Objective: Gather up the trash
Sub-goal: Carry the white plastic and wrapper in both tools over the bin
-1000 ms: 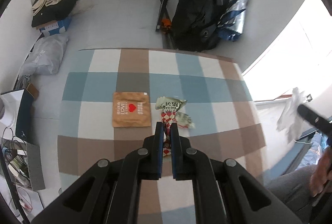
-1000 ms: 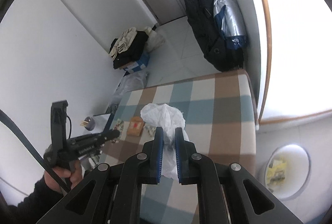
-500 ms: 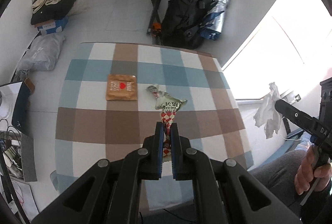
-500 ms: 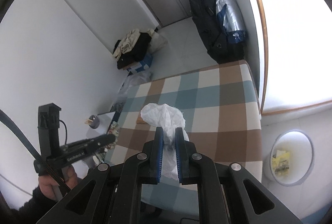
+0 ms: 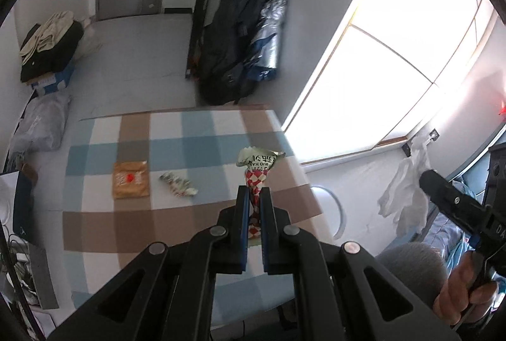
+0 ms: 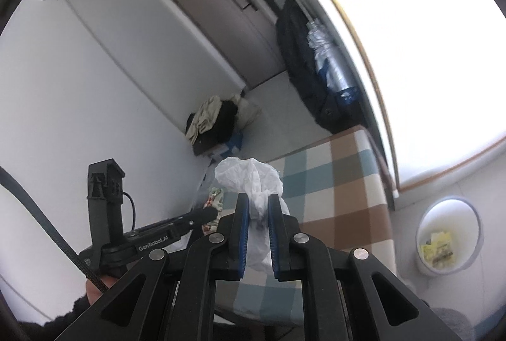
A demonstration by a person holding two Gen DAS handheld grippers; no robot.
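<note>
Left wrist: checkered table [image 5: 196, 138], grey floor [image 5: 139, 56].

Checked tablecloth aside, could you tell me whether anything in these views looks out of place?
Only leftover litter: a brown packet and a crumpled wrapper lie on the table. Each hand-held gripper carries trash, the left a red-checked wrapper, the right a white tissue.

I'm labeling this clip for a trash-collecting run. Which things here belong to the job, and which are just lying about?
Part of the job:
- red-checkered wrapper held in the left tongs
- crumpled white tissue held in the right tongs
- brown packet and small crumpled wrapper on the checkered table
- white trash bin

Just lying about:
- black bag on the wall
- folded umbrella
- clothes pile
</note>
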